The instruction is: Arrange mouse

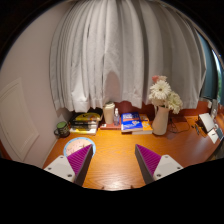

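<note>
No mouse shows in the gripper view. My gripper is open and empty, held above the front part of a wooden desk. Its two fingers with purple pads stand wide apart with bare desk surface between them. A round pale mat-like disc lies on the desk just beyond the left finger, partly hidden by it.
At the back of the desk stand a stack of books, a pale cup, a blue book, and a vase with white flowers. White curtains hang behind. A monitor edge is at far right.
</note>
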